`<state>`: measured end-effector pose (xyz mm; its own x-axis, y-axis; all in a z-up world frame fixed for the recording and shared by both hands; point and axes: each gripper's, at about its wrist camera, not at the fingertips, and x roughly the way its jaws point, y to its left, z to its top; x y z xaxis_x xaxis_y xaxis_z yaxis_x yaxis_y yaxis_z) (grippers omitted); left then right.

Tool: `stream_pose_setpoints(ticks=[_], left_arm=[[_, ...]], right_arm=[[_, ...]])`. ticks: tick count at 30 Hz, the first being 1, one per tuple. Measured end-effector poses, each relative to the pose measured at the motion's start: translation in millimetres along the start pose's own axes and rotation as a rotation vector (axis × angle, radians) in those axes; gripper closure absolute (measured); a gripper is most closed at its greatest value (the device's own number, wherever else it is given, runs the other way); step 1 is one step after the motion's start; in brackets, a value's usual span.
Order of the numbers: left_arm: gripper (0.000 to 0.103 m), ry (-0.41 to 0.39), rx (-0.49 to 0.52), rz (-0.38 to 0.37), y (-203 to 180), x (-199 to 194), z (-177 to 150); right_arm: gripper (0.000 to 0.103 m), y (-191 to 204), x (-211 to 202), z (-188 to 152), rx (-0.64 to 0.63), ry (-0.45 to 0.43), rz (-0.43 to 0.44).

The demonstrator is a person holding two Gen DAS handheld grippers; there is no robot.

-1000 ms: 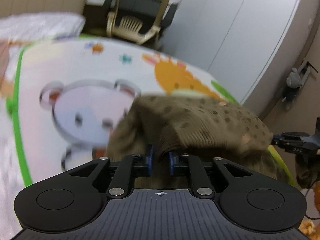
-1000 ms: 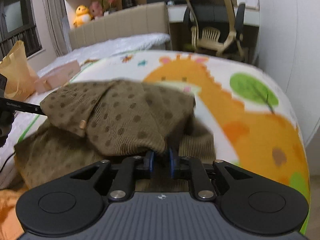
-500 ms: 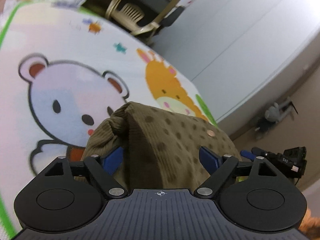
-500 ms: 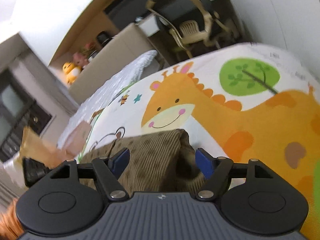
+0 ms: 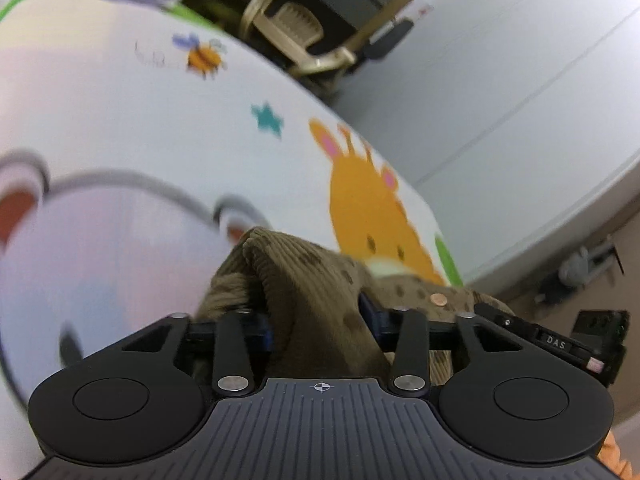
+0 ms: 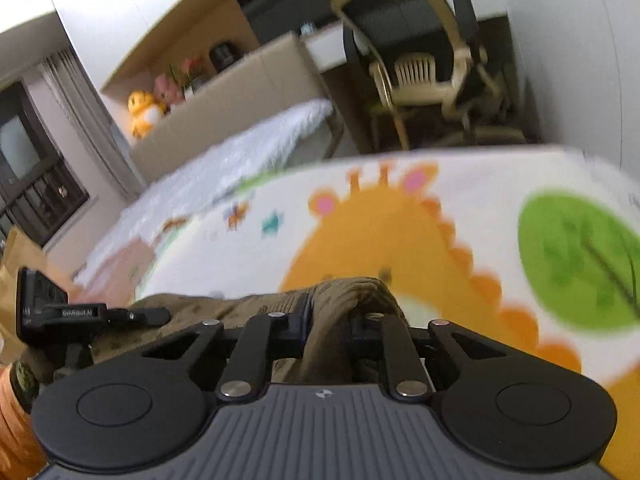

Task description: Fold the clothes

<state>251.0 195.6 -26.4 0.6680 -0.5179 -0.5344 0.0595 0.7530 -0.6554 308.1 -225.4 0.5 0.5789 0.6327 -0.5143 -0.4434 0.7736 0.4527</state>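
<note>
Both the left gripper and right gripper are pinching the olive-brown dotted corduroy garment (bunched) on the cartoon-animal blanket.

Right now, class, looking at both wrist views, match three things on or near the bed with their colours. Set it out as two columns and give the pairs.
Column 1:
1. corduroy garment
2. giraffe print
3. tree print

Column 2:
a. green
b. olive brown with dark dots
c. orange

Pairs: 1-b, 2-c, 3-a
</note>
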Motion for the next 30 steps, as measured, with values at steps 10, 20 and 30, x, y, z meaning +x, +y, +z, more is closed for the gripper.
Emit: stream_pose_setpoints(ticks=[10, 20, 30], left_arm=[[0.071, 0.097, 0.143, 0.043, -5.1, -38.7, -43.5], [0.022, 0.066, 0.035, -0.074, 13.5, -44.0, -54.5], [0.082, -0.006, 0.081, -0.022, -14.3, -58.5, -53.1]], right_arm=[[0.084, -10.0, -32.2, -66.5, -0.007, 0.172, -0.043], [0.043, -5.4, -11.8, -54.5, -0.052, 0.107, 0.002], [0.095, 48.3, -73.0, -49.6, -0.156, -0.01, 0.04]])
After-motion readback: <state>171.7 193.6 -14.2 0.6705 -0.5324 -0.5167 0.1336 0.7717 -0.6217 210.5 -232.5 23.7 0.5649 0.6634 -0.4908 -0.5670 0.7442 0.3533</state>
